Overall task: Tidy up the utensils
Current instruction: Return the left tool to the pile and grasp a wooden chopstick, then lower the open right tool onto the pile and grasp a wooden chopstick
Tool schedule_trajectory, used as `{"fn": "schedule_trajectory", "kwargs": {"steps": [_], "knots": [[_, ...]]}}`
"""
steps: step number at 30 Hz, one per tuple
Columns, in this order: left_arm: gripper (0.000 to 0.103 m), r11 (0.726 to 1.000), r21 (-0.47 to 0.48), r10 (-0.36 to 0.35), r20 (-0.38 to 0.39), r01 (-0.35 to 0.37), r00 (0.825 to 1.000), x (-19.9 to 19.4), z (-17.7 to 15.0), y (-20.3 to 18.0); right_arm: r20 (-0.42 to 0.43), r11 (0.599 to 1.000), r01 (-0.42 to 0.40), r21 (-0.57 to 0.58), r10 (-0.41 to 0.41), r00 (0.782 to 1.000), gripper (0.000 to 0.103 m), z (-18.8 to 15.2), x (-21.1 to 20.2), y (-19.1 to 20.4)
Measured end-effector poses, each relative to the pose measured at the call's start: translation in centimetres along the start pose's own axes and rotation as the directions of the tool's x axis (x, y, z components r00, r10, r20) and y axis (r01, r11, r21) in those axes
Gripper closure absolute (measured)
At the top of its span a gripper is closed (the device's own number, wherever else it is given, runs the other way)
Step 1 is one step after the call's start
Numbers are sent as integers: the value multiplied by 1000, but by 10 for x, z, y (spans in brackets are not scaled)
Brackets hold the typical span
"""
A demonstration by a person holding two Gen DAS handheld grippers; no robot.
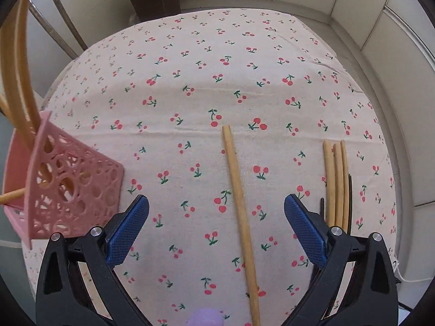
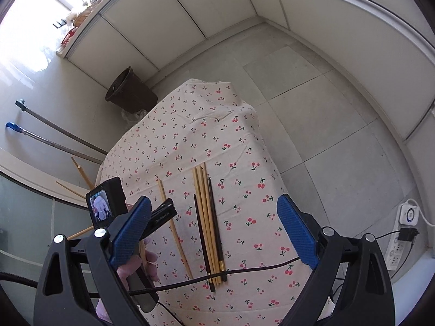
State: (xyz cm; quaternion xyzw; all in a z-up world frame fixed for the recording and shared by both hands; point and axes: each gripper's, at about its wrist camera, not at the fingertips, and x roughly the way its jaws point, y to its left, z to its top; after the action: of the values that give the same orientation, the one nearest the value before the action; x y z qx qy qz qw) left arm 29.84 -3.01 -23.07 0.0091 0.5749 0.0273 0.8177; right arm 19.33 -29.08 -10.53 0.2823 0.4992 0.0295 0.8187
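Daylight blows out the window [image 2: 40, 8] at upper left; beyond it, walls bow with fisheye distortion, corners vignetted.

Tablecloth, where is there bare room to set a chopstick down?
The far half of the tablecloth beyond the chopstick tips is bare. So is the strip between the pink holder and the single chopstick. It is crowded on the right, around the chopstick bundle.

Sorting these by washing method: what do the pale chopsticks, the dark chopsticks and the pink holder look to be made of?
Pale chopsticks: likely bamboo or wood, matte tan.
Dark chopsticks: unclear, lacquered wood or plastic; one has a gold-coloured end band.
Pink holder: probably moulded plastic, matte, with a perforated pattern.
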Motion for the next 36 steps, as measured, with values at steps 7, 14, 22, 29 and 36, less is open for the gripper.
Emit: {"fn": "schedule_trajectory", "kwargs": {"steps": [7, 14, 22, 29, 36], "knots": [[19, 1000, -27, 12, 20, -11, 1000, 21, 12, -1, -33, 1000, 1, 0, -1, 999, 12, 0, 9, -3], [50, 998, -51, -41, 42, 43, 998, 19, 28, 1, -77, 999, 34, 13, -33, 997, 12, 1, 24, -10], [96, 992, 37, -122, 27, 121, 992, 7, 18, -17, -109, 999, 49, -14, -50, 993, 12, 0, 38, -8], [97, 969, -20, -245, 64, 247, 967, -44, -14, 9, -130, 995, 46, -84, -57, 990, 12, -3, 61, 0], [96, 941, -5, -328, 245, 339, 912, -140, -77, 40, -146, 992, 24, -122, -42, 988, 12, 7, 110, 15]]}}
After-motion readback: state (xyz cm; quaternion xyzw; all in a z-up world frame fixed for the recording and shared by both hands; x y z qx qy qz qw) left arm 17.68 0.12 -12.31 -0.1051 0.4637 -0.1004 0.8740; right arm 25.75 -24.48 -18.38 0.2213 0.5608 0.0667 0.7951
